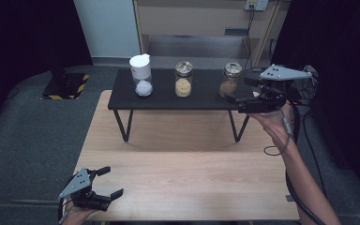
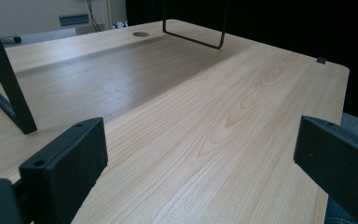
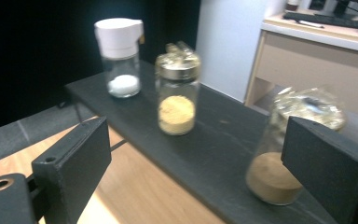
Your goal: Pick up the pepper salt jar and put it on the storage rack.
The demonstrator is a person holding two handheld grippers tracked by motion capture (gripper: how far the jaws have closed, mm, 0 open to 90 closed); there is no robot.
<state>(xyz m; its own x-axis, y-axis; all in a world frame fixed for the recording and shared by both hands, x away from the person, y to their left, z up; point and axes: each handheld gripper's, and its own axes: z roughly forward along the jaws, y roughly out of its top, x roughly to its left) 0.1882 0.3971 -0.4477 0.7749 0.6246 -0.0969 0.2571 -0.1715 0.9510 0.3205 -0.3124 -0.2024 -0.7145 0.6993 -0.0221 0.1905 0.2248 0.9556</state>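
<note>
Three glass jars stand in a row on a low black stand (image 1: 164,97) at the back of the wooden table (image 1: 183,178). The left jar (image 1: 141,75) (image 3: 121,58) has a white lid and white powder. The middle jar (image 1: 183,79) (image 3: 177,93) holds yellow powder. The right jar (image 1: 231,78) (image 3: 272,172) holds brown powder. My right gripper (image 1: 240,88) (image 3: 200,172) is open at the stand's right end, close to the brown-powder jar, which sits just inside its right jaw without touching it. My left gripper (image 1: 111,182) (image 2: 200,163) is open and empty, low over the table's front left corner.
The stand rests on thin black wire legs (image 1: 124,126) (image 2: 7,79), with bare tabletop beneath it. A wooden cabinet (image 1: 201,18) and a white panel (image 1: 108,26) lie behind the table. Grey floor surrounds the table; cables (image 1: 304,187) trail from my right gripper.
</note>
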